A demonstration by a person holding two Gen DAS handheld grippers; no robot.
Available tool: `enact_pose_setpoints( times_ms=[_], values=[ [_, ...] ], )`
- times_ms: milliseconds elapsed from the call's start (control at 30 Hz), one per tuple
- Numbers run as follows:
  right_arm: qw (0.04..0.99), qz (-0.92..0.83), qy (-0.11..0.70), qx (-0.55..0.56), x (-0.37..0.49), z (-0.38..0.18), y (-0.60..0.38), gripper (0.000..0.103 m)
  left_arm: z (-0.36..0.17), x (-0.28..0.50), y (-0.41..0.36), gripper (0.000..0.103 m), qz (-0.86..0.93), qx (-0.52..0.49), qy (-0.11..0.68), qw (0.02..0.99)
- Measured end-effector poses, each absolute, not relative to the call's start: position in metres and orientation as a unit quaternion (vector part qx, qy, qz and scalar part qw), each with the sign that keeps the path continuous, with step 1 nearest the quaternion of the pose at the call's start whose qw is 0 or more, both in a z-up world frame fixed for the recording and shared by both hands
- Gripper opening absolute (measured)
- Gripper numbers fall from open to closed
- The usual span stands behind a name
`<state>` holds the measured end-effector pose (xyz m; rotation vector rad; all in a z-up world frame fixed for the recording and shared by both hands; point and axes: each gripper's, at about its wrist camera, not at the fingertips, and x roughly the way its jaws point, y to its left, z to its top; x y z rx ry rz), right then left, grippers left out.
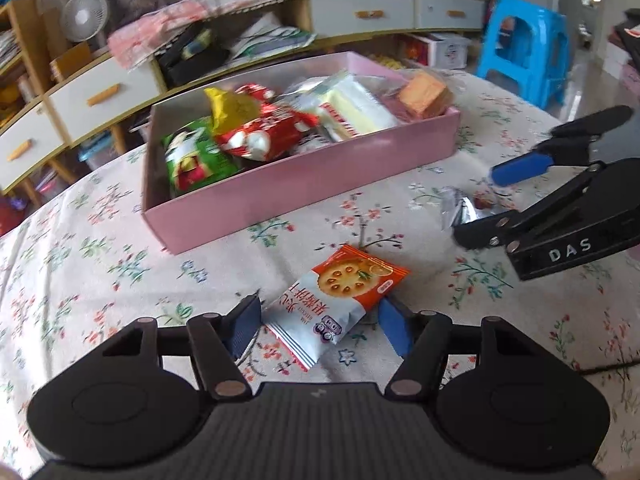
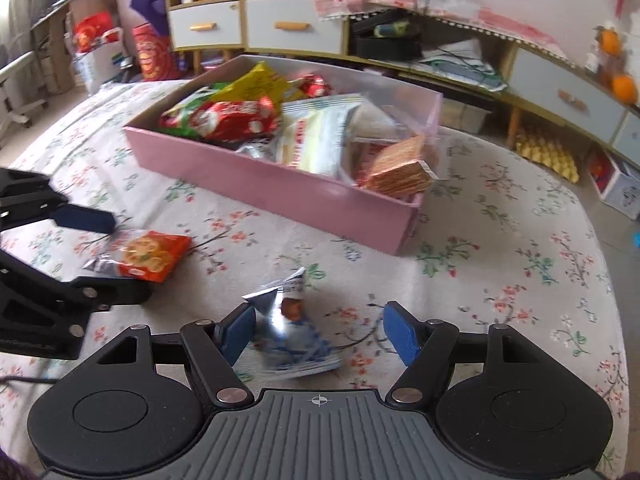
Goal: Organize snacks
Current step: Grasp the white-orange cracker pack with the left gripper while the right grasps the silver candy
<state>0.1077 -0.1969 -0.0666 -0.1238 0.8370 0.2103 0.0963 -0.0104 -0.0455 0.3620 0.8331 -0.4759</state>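
Observation:
An orange and white cracker packet lies flat on the floral tablecloth between the blue pads of my left gripper, which is open; the left pad stands just clear of it. A crumpled silver and blue snack packet lies between the fingers of my open right gripper, close against the left pad and well apart from the right one. Behind both stands a pink box holding several snack bags. Each view shows the other gripper: right gripper over the silver packet, left gripper around the cracker packet.
The pink box sits mid-table, its near wall a short way beyond both packets. A low cabinet with white drawers runs behind the table. A blue plastic stool stands on the floor at the right. The table's edge curves off to the right.

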Motion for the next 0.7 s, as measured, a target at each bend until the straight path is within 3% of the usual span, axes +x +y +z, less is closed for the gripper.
enact_pose_setpoints(
  times_ms=[233, 700],
  values=[
    [0.908, 0.082, 0.408, -0.049, 0.109, -0.065, -0.210, 0.070, -0.045, 0.095, -0.012, 0.072, -0.236, 0.178, 0.394, 0.870],
    [0.901, 0.111, 0.413, -0.064, 0.102, -0.061, -0.200, 0.068, -0.048, 0.096, -0.029, 0.074, -0.294, 0.161, 0.397, 0.854]
  ],
)
